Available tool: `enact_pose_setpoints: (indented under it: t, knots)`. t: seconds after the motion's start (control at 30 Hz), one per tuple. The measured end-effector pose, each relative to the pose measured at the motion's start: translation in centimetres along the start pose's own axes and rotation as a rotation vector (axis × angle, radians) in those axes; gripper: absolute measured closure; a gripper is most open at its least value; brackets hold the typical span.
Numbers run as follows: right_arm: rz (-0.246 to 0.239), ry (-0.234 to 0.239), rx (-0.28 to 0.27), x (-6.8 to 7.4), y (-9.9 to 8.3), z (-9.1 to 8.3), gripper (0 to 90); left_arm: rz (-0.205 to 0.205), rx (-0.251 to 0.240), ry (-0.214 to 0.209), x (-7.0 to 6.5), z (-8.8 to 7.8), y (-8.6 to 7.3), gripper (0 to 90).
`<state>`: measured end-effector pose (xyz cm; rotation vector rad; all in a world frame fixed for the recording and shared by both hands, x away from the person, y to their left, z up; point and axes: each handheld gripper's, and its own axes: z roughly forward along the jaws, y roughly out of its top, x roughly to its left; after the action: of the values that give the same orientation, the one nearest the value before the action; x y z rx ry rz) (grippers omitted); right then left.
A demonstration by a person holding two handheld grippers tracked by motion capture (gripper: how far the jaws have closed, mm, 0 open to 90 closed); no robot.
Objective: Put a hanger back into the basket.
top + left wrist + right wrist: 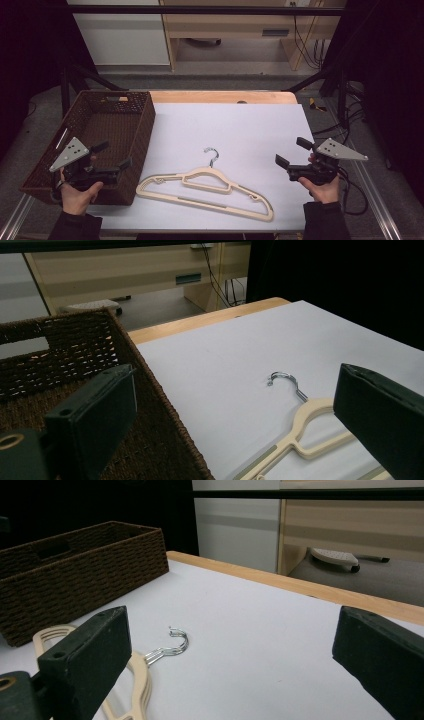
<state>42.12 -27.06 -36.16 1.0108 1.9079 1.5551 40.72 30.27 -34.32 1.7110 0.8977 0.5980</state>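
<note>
At the near edge of the counter (235, 125), seen from the high view, the person's two hands come in from the bottom. The left tool (112, 155) sits at about 8 o'clock from the counter's middle, over the near right corner of the woven basket (145, 120); its jaws stand wide with nothing between them. The right tool (292, 152) sits at about 4 o'clock near the counter's right edge, jaws also wide and empty — both point inward toward the centre.

Between the two tools, at about 6 o'clock, lie the cream hangers (210, 192), flat on the white surface. A smaller one rests on top of a larger one, and the long bar runs from beside the basket's near corner down toward 5 o'clock. Neither tool touches them. The metal hook (212, 154) rises toward 12 o'clock from the neck of the hangers, pointing at the counter's middle.

Farther out, the dark brown basket fills the counter's left side from 8 to 10 o'clock — its inside looks bare. Beyond the white surface, a strip of bare wood marks the far edge at 12 o'clock.
</note>
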Motion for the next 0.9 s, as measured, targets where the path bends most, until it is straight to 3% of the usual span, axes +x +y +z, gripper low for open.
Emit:
enact_pose_setpoints:
  t: [0.33, 0.53, 0.57, 0.73, 0.9]
  knots:
    - [-0.009, 0.004, 0.024, 0.7, 0.1, 0.9, 4.8, 0.009, 0.016, -0.002, -0.2, 0.4, -0.1, 3.4]
    - [-0.021, 0.021, 0.070, 1.8, 0.3, 2.0, 7.2, 0.022, 0.024, -0.005, -0.6, 0.6, -0.1, 3.4]
    - [-0.036, 0.044, 0.095, 2.2, 0.1, 2.5, 8.1, 0.022, 0.026, -0.009, -0.6, 0.7, -0.1, 3.4]
    - [-0.059, 0.069, 0.167, 2.9, -0.3, 3.6, 8.8, 0.023, 0.033, -0.010, -0.7, 0.9, -0.1, 3.4]
    - [-0.081, 0.124, 0.302, 3.8, -1.5, 5.4, 11.8, 0.028, 0.043, -0.018, -0.9, 1.2, -0.3, 3.4]
